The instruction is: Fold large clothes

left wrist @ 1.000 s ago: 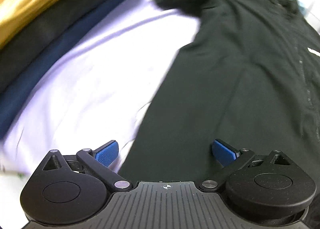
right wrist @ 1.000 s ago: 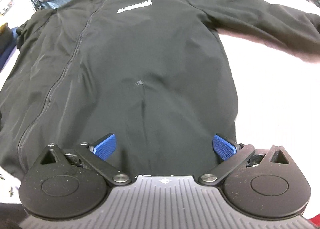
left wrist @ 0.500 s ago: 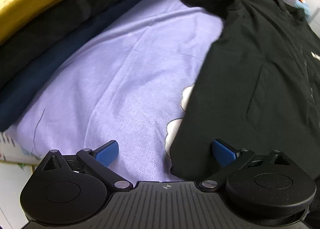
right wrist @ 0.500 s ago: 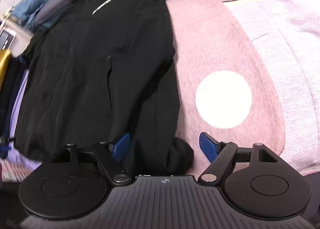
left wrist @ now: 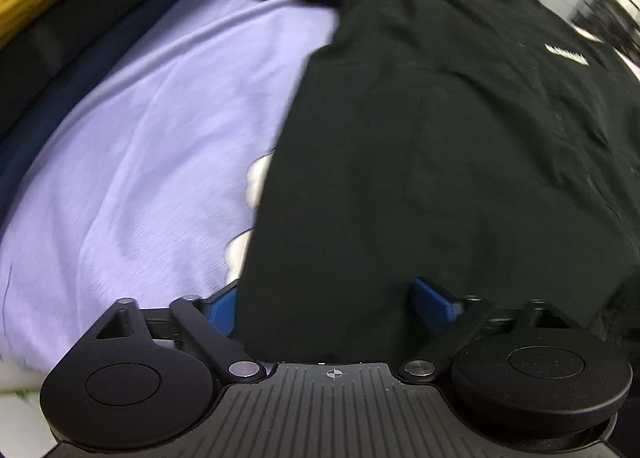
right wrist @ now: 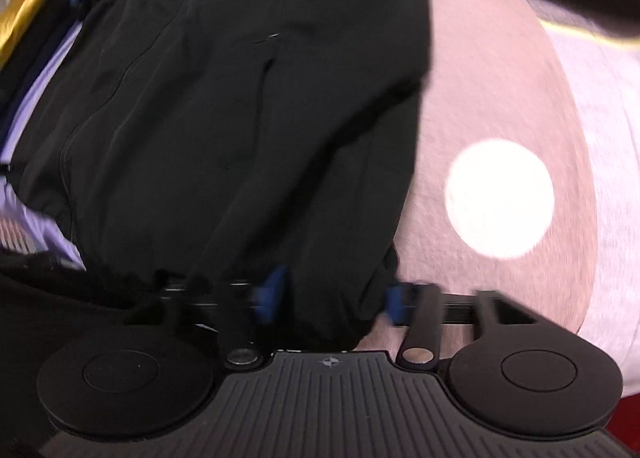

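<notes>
Jacket [left wrist: 440, 161] lay flat, front up, zipper shut, on the bedsheet [left wrist: 132, 145] — hem edge nearest both grippers.

Change over the last 1 s: both grippers came down from hovering wide above the jacket body to its hem corners. Left gripper [left wrist: 326, 304] now had the left hem corner between its pads, jaws narrower than 0.5 s ago but not pressed together. Right gripper [right wrist: 334, 298] had closed further around the right hem corner; blur was heavy, so a firm pinch looked probable, not certain.

Meaning: grasp of the 2 hem corners was nearly set — likely preparation for lifting the hem towards the collar. No fold made yet.
</notes>
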`<state>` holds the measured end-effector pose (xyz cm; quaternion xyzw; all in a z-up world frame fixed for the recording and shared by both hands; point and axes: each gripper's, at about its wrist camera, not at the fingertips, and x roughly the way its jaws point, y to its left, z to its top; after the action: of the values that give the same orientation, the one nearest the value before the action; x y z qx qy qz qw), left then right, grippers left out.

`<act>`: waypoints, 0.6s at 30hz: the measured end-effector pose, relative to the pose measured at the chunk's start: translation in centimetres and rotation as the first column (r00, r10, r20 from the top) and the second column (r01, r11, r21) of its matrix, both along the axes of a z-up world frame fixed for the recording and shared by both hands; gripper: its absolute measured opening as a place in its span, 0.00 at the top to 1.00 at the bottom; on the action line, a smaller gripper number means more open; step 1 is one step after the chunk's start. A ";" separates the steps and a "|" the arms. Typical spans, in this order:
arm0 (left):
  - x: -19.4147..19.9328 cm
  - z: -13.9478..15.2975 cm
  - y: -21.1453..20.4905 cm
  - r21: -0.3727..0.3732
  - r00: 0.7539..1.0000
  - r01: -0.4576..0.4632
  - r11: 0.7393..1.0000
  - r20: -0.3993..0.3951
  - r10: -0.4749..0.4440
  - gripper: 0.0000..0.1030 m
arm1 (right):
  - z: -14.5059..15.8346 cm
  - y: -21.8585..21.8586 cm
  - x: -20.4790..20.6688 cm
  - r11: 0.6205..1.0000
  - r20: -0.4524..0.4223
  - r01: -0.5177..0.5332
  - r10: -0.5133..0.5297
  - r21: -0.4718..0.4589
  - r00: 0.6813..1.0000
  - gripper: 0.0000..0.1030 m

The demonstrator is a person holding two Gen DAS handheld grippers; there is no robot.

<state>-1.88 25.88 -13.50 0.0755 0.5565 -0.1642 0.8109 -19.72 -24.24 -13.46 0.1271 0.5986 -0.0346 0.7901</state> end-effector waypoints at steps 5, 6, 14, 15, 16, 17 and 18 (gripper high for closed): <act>-0.2 1.9 -1.4 0.003 1.000 0.012 1.000 -0.014 -0.012 0.14 | 1.5 -0.3 0.3 0.991 0.002 0.059 -0.060 0.118 0.998 0.90; 0.0 2.7 -1.5 -0.013 1.000 0.011 1.000 -0.022 -0.012 0.35 | 2.1 -0.6 0.3 0.981 0.010 0.084 -0.087 0.175 0.996 0.91; 3.6 13.4 1.4 -0.234 0.983 -0.168 0.958 0.033 0.181 0.54 | 11.0 -6.8 -1.2 0.644 0.152 0.207 -0.455 0.736 0.877 0.93; 4.5 14.0 2.2 -0.250 0.971 -0.218 0.943 0.043 0.235 0.54 | 11.8 -7.7 -1.4 0.618 0.169 0.207 -0.494 0.758 0.853 0.93; 5.3 14.1 2.8 -0.234 0.961 -0.256 0.938 0.039 0.272 0.53 | 12.0 -8.6 -1.6 0.605 0.177 0.219 -0.525 0.765 0.833 0.93; 6.0 13.6 2.8 -0.176 0.963 -0.254 0.951 0.043 0.265 0.53 | 12.0 -9.3 -1.6 0.622 0.179 0.245 -0.538 0.744 0.823 0.93; 6.3 13.0 2.4 -0.099 0.970 -0.227 0.969 0.061 0.233 0.41 | 11.7 -9.7 -1.4 0.675 0.176 0.279 -0.523 0.683 0.834 0.92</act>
<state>4.45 28.24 -0.51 -0.0207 0.5236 -0.0915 0.8468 -21.10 -33.95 -1.72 0.5190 0.3764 0.0159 0.7673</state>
